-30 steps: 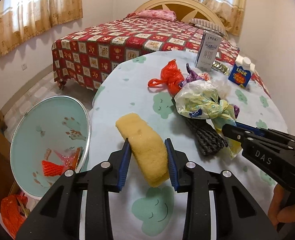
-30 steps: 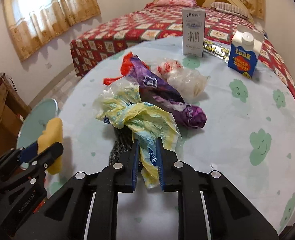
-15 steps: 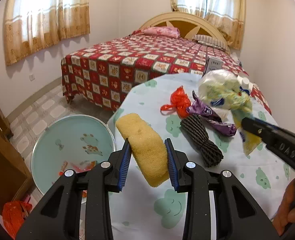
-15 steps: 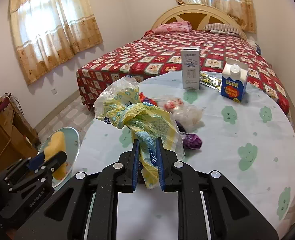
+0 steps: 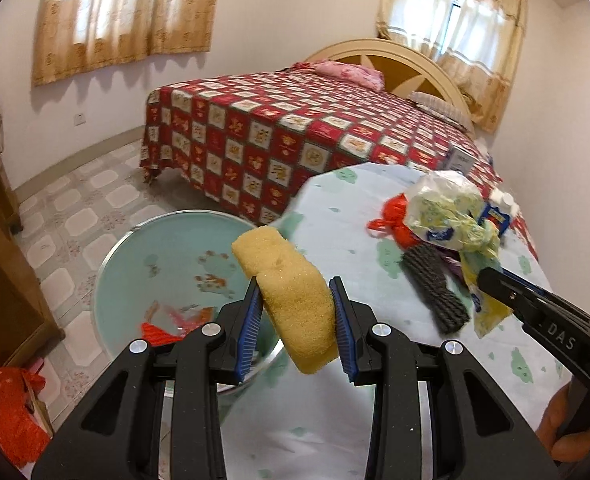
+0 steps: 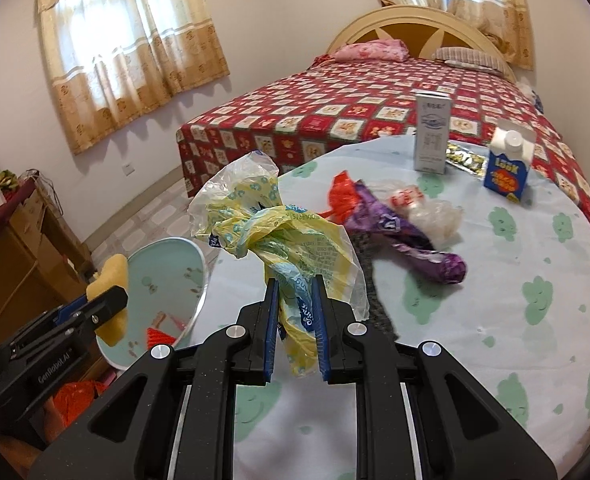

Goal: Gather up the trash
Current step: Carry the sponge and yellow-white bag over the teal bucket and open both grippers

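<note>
My left gripper (image 5: 297,328) is shut on a yellow sponge (image 5: 287,284) and holds it in the air at the table's left edge, beside the pale green trash bin (image 5: 135,264). It also shows in the right wrist view (image 6: 107,300). My right gripper (image 6: 295,332) is shut on a knotted yellow plastic bag (image 6: 279,232) lifted above the table; the bag also shows in the left wrist view (image 5: 451,212). The bin (image 6: 167,272) holds red scraps.
On the round cloth-covered table (image 6: 495,320) lie a purple wrapper (image 6: 411,240), a red bag (image 6: 343,196), a clear bag (image 6: 431,212), a dark knitted piece (image 5: 435,292), a white carton (image 6: 431,136) and a blue carton (image 6: 507,168). A bed (image 5: 295,136) stands behind.
Both grippers have lifted and swung left with their loads. The sponge now hangs by the bin's rim, and the bag has moved left towards the bin side of the table.
</note>
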`<state>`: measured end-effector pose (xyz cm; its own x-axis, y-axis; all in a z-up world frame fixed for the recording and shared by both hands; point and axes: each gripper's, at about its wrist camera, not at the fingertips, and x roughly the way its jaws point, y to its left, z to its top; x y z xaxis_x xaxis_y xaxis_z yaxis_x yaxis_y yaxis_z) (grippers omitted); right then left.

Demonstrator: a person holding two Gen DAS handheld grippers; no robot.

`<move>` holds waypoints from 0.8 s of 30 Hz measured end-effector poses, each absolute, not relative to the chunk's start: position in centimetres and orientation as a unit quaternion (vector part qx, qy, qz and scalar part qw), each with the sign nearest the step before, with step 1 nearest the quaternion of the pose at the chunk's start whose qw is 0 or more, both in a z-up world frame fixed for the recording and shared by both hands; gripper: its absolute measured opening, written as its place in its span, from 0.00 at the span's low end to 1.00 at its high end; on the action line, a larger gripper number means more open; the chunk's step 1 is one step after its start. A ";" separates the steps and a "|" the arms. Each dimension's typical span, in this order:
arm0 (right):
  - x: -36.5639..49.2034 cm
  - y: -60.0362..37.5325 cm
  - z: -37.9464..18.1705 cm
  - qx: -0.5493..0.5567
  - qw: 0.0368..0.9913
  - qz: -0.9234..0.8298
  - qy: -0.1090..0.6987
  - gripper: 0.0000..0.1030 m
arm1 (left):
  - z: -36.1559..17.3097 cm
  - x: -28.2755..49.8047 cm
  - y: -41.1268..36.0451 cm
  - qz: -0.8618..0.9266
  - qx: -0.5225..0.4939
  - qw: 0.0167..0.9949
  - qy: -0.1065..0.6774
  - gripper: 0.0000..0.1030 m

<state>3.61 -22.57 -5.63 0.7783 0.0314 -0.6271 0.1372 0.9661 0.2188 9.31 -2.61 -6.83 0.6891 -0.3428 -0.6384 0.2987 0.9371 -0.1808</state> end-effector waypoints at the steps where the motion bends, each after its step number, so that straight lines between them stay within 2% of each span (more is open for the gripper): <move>1: 3.7 -22.1 -5.7 0.126 0.934 -0.026 0.334 0.17 | -6.9 9.4 -2.2 -0.171 -0.034 0.919 0.354 0.33; 24: 7.1 -14.5 -7.4 0.094 0.924 0.034 0.369 0.17 | -9.1 11.9 3.5 -0.074 -0.024 0.920 0.384 0.33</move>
